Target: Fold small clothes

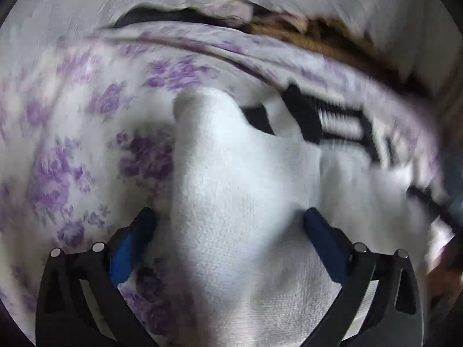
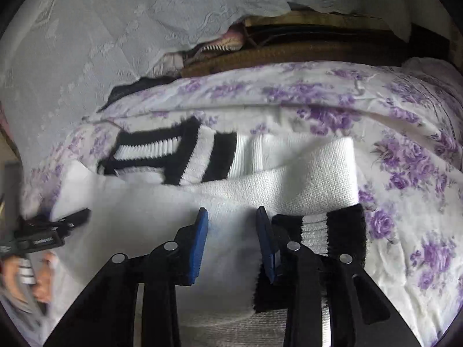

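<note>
The white socks (image 2: pixel 289 182) lie on the floral sheet (image 2: pixel 405 150), doubled over but loose; folding looks partly done. Left gripper (image 1: pixel 228 219) straddles white fabric, jaws wide. Right gripper (image 2: pixel 231 217) part-open over the socks, gripping nothing.

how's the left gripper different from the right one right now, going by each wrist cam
The left gripper has its jaws spread wide, white sock fabric bulging between them; the right gripper has its jaws much closer together, with sock fabric in the gap. The left view is motion-blurred; the right view is sharp. Both have blue finger pads and work over the purple floral sheet.
</note>
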Demonstrator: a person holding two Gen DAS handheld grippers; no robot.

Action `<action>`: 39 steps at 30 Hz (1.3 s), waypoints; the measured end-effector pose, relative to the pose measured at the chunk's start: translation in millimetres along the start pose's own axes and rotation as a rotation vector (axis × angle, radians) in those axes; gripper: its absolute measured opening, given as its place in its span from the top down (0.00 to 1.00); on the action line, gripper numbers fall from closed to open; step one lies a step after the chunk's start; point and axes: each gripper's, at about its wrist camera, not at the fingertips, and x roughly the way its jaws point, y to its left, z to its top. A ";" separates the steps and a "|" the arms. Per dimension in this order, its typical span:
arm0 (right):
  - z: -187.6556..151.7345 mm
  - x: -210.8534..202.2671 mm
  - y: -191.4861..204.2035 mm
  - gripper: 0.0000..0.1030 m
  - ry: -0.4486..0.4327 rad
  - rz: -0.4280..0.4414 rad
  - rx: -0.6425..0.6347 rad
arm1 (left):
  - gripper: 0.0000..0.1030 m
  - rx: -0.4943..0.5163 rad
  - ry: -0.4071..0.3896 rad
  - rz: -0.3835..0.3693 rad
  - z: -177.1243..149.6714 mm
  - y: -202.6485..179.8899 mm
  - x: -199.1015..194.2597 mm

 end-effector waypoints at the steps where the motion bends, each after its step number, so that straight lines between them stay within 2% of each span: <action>1: -2.5 -10.5 -0.6 0.67 -0.047 -0.005 -0.006 | 0.04 -0.012 -0.022 0.028 -2.2 2.9 -5.5; 2: -3.2 -18.3 1.4 0.66 -0.072 -0.007 -0.013 | 0.06 -0.016 -0.048 0.060 -6.1 4.3 -12.5; 3: -4.3 -26.4 4.9 0.66 -0.084 -0.004 -0.024 | 0.06 -0.021 -0.067 0.056 -9.7 6.0 -19.5; 6: -9.5 -50.4 -0.7 0.66 -0.097 -0.020 -0.021 | 0.06 -0.033 -0.126 -0.043 -18.9 11.1 -47.7; 8: -21.7 -50.7 -9.6 0.62 -0.043 -0.039 -0.029 | 0.06 -0.010 -0.140 -0.058 -26.4 9.6 -61.0; 9: -32.8 -41.9 -15.9 0.61 0.001 -0.050 -0.032 | 0.06 0.025 -0.122 -0.037 -31.6 5.4 -60.0; 11: -39.0 -38.7 -24.1 0.60 -0.001 -0.020 -0.014 | 0.04 0.095 -0.050 0.079 -39.0 -2.0 -38.7; 12: -35.9 -43.1 -26.0 0.61 -0.004 -0.005 0.007 | 0.04 0.093 -0.021 0.076 -43.1 0.5 -26.9; 13: -34.2 -50.7 -27.7 0.61 -0.021 0.006 0.031 | 0.04 0.066 -0.031 0.067 -43.2 7.0 -33.4; 16: -41.2 -72.2 -23.7 0.61 -0.063 0.006 0.015 | 0.04 -0.001 -0.068 0.130 -47.4 19.9 -54.2; 20: -28.5 -85.6 -29.8 0.61 -0.116 0.004 0.035 | 0.05 -0.045 -0.094 0.122 -41.8 28.7 -69.7; 23: -6.6 -78.3 -37.2 0.61 -0.115 0.023 0.087 | 0.05 0.010 -0.125 0.129 -24.7 7.6 -68.3; 26: 10.1 -50.9 -32.8 0.61 -0.080 -0.015 0.059 | 0.05 0.101 -0.157 0.221 -5.3 -17.9 -51.8; 27: 13.9 -39.6 -32.0 0.61 -0.062 -0.018 0.056 | 0.05 0.099 -0.161 0.257 3.0 -19.5 -41.9; 28: 16.9 -22.8 -32.6 0.61 -0.025 -0.016 0.057 | 0.05 0.085 -0.150 0.261 7.6 -18.4 -34.0; 29: 17.3 -8.9 -33.9 0.60 0.008 -0.019 0.058 | 0.05 0.064 -0.122 0.254 11.9 -14.4 -22.8; 31: 13.0 15.6 -39.3 0.59 0.049 -0.016 0.068 | 0.04 0.009 -0.011 0.239 16.7 2.8 12.3; 32: 12.4 15.6 -41.3 0.59 0.035 -0.003 0.077 | 0.04 -0.042 -0.006 0.181 17.0 13.9 14.6; 34: 12.3 3.0 -45.1 0.59 -0.001 0.023 0.107 | 0.04 -0.072 -0.033 0.155 15.7 22.3 5.2; 36: 7.4 -18.4 -45.9 0.57 -0.064 0.004 0.113 | 0.04 -0.097 -0.081 0.148 4.6 28.7 -11.9; 37: 2.7 -31.8 -43.6 0.53 -0.084 0.012 0.100 | 0.05 -0.108 -0.096 0.132 -0.6 30.3 -19.8; 38: -1.8 -41.0 -41.9 0.50 -0.089 0.036 0.086 | 0.05 -0.123 -0.110 0.082 -10.7 33.8 -34.7; 39: -11.6 -48.9 -38.2 0.42 -0.080 0.054 0.071 | 0.05 -0.128 -0.115 0.044 -18.3 34.5 -43.3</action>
